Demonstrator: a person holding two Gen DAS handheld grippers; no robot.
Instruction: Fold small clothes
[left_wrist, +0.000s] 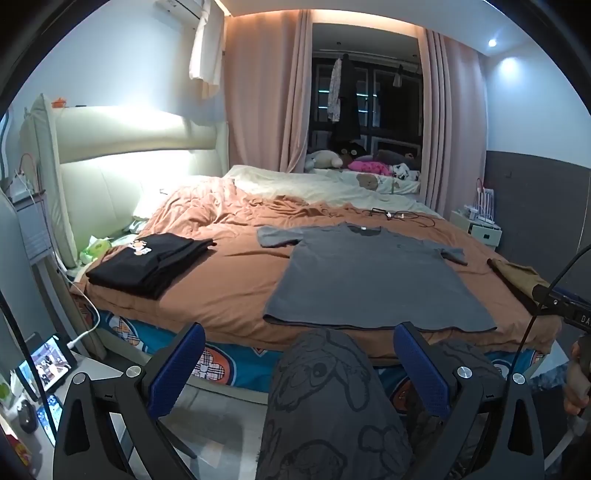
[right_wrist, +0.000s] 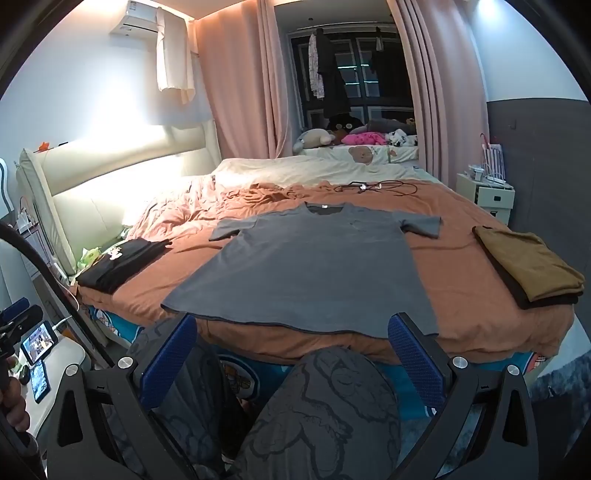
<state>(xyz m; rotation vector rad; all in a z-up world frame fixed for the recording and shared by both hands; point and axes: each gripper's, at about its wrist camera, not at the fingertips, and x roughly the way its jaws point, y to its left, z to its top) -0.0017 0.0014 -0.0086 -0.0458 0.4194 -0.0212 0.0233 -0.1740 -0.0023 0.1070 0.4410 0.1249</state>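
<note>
While both tools gape empty, grey T-shirt lies flat

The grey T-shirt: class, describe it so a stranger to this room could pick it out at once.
Start at the big bed with the orange cover. At the middle of its near edge lies the grey T-shirt, between a folded black pile to the left and a folded mustard-brown one to the right. It alone is spread flat and unfolded, sleeves out and collar pointing away.

Place: a home bedroom.
Evidence: a bed with padded headboard, pink curtains, bedside cabinet, stuffed toys.
</note>
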